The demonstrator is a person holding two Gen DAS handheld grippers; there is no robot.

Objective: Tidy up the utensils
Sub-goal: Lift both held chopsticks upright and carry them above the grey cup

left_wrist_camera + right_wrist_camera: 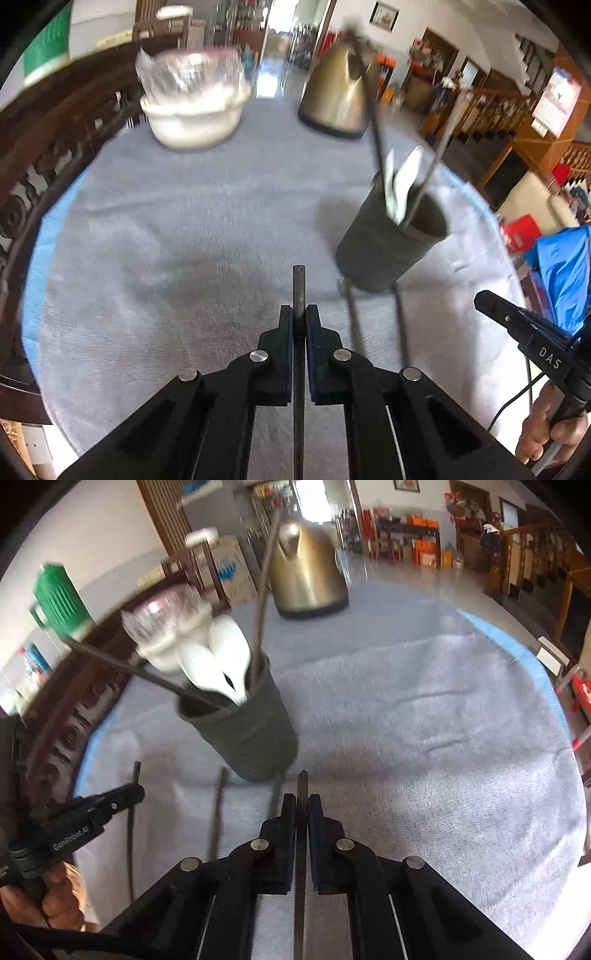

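Two dark chopsticks are in my grip, one in each hand-held gripper: my left hand-held gripper (299,314) is clamped tight on one chopstick (299,291), and my right hand-held gripper (302,801) is clamped on another chopstick (301,786). Both sticks run back under the cameras, so their near ends are cut off.

One dark holder cup (251,734) stands on the grey cloth of the counter (443,738), just beyond my fingertips. Inside it I count two more upright chopsticks (264,602) and what looks like two or three white spoons (225,653); blur keeps me from a firm count. About three loose chopsticks (218,812) lie on the cloth near the cup's base, partly hidden behind my grippers.

One brass-coloured kettle (334,96) sits at the far edge, and one stack of bowls (192,99), a clear one on a white one, sits far left; how many are stacked is hard to tell.
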